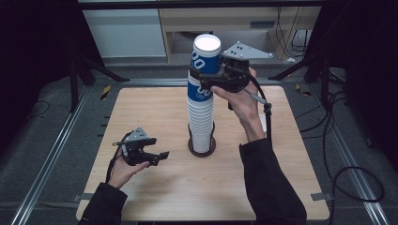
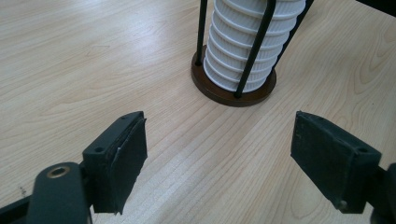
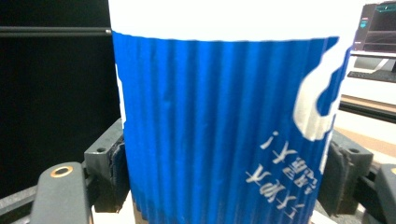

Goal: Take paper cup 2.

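A tall stack of white-rimmed paper cups (image 1: 201,126) stands in a round brown holder (image 1: 191,149) with thin black rods at the table's middle. On top sits a blue ribbed cup (image 1: 206,54), slightly tilted, white end up, above a second blue cup (image 1: 196,90). My right gripper (image 1: 202,77) is shut on the top blue cup (image 3: 210,116), one pad on each side of it (image 3: 224,172). My left gripper (image 1: 162,155) hovers low over the table to the left of the holder, open and holding nothing (image 2: 217,154). The stack (image 2: 252,42) and its holder (image 2: 233,95) lie ahead of it.
The wooden table (image 1: 155,187) has bare room on every side of the holder. Metal rails (image 1: 56,154) run along both sides of the table. Cables (image 1: 347,178) lie on the floor at the right. A pale cabinet (image 1: 126,28) stands behind.
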`<state>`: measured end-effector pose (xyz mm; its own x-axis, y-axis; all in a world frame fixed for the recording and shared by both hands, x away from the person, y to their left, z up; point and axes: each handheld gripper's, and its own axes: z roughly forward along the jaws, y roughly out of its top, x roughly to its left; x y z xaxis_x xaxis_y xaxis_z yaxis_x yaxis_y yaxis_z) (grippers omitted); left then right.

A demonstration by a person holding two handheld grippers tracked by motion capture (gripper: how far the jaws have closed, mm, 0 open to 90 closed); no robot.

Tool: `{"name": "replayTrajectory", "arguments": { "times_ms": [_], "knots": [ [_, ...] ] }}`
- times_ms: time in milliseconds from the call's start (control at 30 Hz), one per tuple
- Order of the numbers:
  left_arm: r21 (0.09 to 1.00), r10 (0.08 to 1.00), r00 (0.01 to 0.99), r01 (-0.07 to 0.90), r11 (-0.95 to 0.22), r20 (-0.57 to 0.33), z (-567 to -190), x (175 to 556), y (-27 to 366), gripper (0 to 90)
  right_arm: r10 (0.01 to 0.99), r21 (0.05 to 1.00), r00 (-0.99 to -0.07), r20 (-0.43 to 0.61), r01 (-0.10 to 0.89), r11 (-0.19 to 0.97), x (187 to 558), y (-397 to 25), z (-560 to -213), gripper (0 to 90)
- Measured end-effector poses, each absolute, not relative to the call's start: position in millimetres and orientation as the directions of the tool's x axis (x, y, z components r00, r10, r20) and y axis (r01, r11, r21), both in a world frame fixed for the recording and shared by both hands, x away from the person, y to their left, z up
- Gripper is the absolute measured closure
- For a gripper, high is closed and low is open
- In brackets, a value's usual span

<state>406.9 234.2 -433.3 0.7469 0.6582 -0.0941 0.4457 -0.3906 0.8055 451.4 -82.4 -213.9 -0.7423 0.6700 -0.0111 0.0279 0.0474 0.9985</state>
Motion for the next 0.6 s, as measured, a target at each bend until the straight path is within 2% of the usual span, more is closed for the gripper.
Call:
{"name": "replayTrajectory", "arguments": {
  "times_ms": [300, 600],
  "knots": [
    [0.808, 0.659, 0.746, 0.443, -0.388, -0.093, -432.3, 406.6, 235.3, 18.0, 0.687, 0.999, -0.726, -0.027, 0.003, 0.043, 443.3, -98.3, -206.6, 20.9],
    [0.807, 0.659, 0.746, 0.444, -0.389, -0.093, -431.9, 406.4, 235.4, 18.0, 0.731, 0.996, -0.681, -0.040, 0.028, 0.080, 430.2, -137.0, -222.9, 20.9]
  ]
}}
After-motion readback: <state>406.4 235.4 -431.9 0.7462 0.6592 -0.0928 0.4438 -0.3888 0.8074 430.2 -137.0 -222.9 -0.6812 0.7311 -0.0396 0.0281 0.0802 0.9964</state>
